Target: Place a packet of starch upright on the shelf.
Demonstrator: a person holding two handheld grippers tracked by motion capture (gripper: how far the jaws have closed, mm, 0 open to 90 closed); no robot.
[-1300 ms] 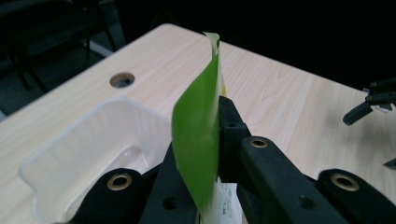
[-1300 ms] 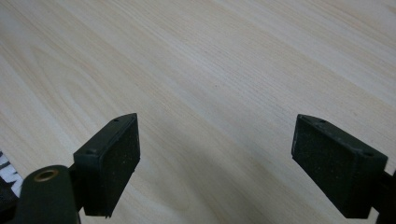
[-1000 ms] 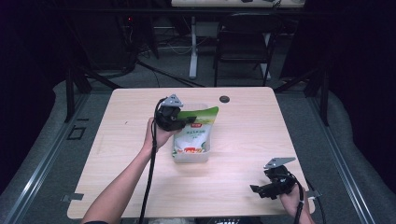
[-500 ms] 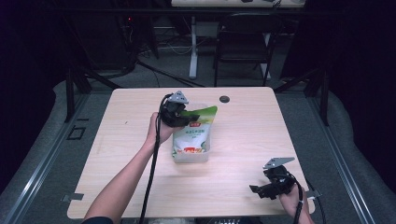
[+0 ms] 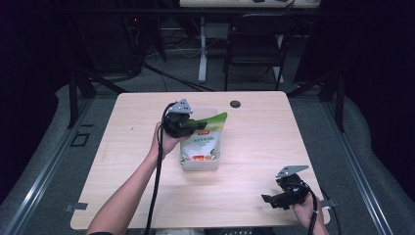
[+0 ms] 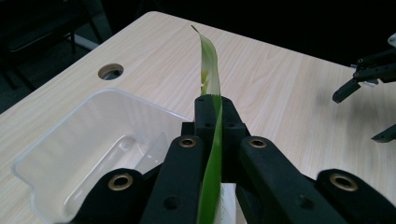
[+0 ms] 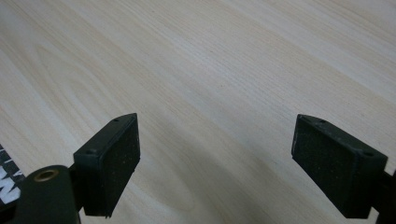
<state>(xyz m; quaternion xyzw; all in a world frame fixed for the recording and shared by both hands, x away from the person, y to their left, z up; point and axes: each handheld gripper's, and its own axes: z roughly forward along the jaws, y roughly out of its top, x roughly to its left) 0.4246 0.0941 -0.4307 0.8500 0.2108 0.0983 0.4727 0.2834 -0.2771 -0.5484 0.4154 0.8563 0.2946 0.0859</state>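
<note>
A green and white pouch (image 5: 200,144) stands in a clear plastic container (image 5: 199,165) at mid-table. My left gripper (image 5: 195,125) is shut on the pouch's green top edge. Its jaws have just been closing with that edge between them. In the left gripper view the thin green edge (image 6: 209,70) rises from between the black jaws of the left gripper (image 6: 214,116), above the container (image 6: 70,135). My right gripper (image 5: 272,199) rests near the table's front right corner. It is open, with bare wood between its pads (image 7: 116,163).
The light wooden table (image 5: 254,132) has a round cable hole (image 5: 235,104) at its far edge, past the container. A dark chair (image 5: 254,44) and a white desk leg stand beyond the table. The right gripper (image 6: 369,88) shows far off in the left gripper view.
The left gripper shifted slightly at the pouch's top edge and stays on it. The pouch remains in the container. The right gripper has not moved.
</note>
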